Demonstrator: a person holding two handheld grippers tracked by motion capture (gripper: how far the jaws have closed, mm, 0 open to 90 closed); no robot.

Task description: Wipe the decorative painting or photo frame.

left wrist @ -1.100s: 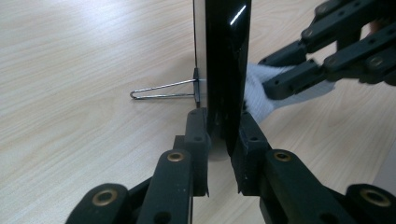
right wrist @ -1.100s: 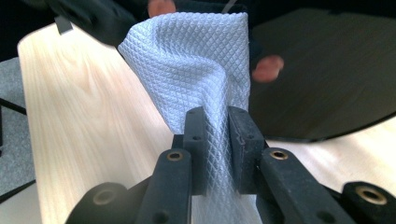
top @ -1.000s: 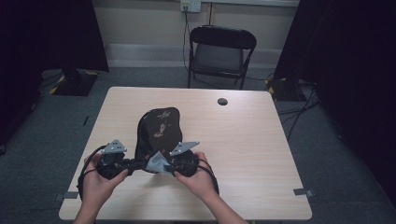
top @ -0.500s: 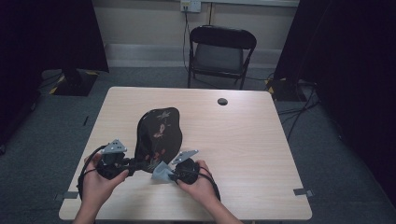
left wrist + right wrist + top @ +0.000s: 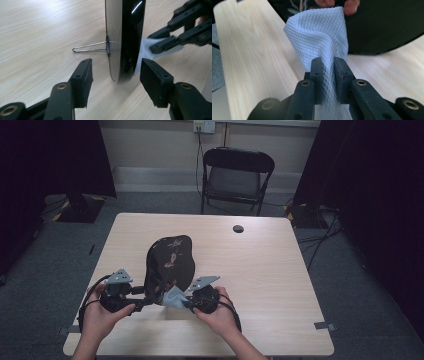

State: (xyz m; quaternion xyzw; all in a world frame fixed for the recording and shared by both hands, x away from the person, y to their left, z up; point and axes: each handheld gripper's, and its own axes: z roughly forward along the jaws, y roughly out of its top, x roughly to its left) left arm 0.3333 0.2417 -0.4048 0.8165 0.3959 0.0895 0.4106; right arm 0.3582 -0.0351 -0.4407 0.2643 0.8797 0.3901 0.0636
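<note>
One black plate (image 5: pixel 169 262) (standing upright), one white cloth (image 5: pixel 322 32), two tools, one chair (image 5: pixel 236 177)

The right claw (image 5: pixel 186 301), with the cloth (image 5: pixel 174 297) pinched in it, sits lower and nearer the table's front edge than a second ago, and by now it has come back in a little toward the foot of the plaque (image 5: pixel 168 262). Its grey plate (image 5: pixel 204 282) now tips more toward the plaque. The cloth has slid down the dark face with it, from about mid-height to the bottom rim, where it now bunches just beside the left claw (image 5: pixel 142 301).
</note>
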